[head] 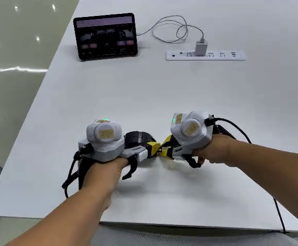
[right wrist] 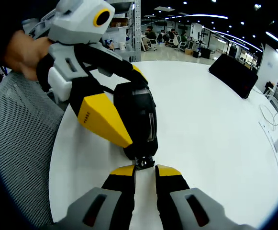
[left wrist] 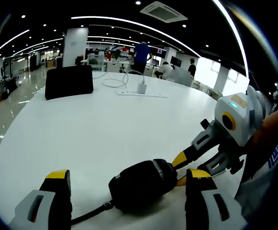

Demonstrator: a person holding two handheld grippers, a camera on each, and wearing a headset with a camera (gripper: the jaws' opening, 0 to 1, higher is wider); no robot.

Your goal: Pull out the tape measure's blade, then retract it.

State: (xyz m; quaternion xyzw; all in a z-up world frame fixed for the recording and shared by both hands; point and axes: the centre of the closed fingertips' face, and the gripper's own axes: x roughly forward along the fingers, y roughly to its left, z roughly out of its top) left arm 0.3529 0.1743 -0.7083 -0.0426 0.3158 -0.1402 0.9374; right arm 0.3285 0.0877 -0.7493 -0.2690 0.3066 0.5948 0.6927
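A black tape measure (head: 138, 139) lies on the white table (head: 138, 92) between my two grippers. In the left gripper view the tape measure (left wrist: 143, 184) sits between the wide-apart yellow-tipped jaws of my left gripper (left wrist: 128, 176), close to the right jaw and clear of the left one; a black strap trails off its case. My right gripper (right wrist: 144, 168) has its jaws nearly together, pinching the small hook of the blade (right wrist: 144, 162) at the front of the case (right wrist: 139, 120). In the head view the left gripper (head: 150, 149) and the right gripper (head: 165, 151) meet tip to tip.
A dark tablet (head: 105, 36) stands at the table's far left. A white power strip (head: 205, 54) with a charger and coiled cable lies at the far middle. The table's near edge (head: 138, 223) runs just under my arms. A grey mesh chair (right wrist: 19, 143) is beside it.
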